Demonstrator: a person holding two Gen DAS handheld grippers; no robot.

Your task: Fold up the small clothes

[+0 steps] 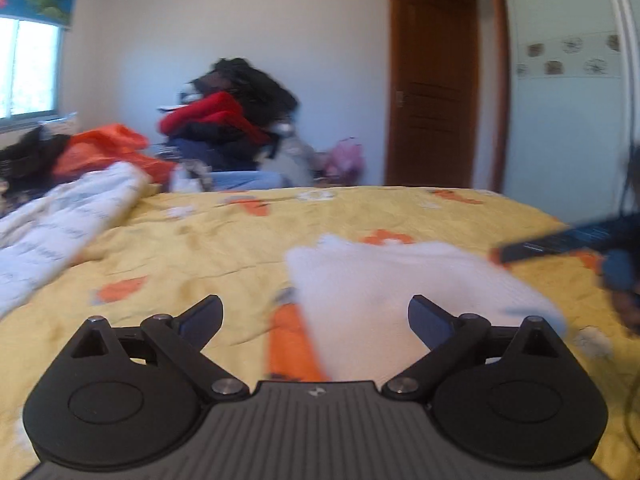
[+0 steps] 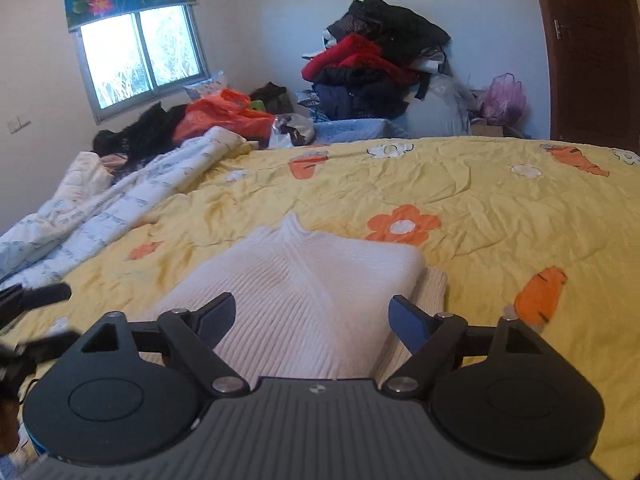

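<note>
A white ribbed knit sweater [image 2: 304, 280] lies folded on the yellow flowered bedspread [image 2: 480, 200]. It also shows in the left wrist view [image 1: 400, 284], blurred. My left gripper [image 1: 316, 320] is open and empty, just above the bedspread at the sweater's left edge. My right gripper [image 2: 312, 320] is open and empty, its fingers spread over the sweater's near end. The other gripper shows at the right edge of the left wrist view [image 1: 568, 238] and at the left edge of the right wrist view [image 2: 36, 296].
A white and blue quilt [image 2: 100, 208] is bunched along the bed's left side. An orange bag [image 2: 224, 116] and dark clothes lie beyond it. A tall pile of clothes [image 2: 376, 64] stands by the far wall. A brown door [image 1: 432, 88] is at the right.
</note>
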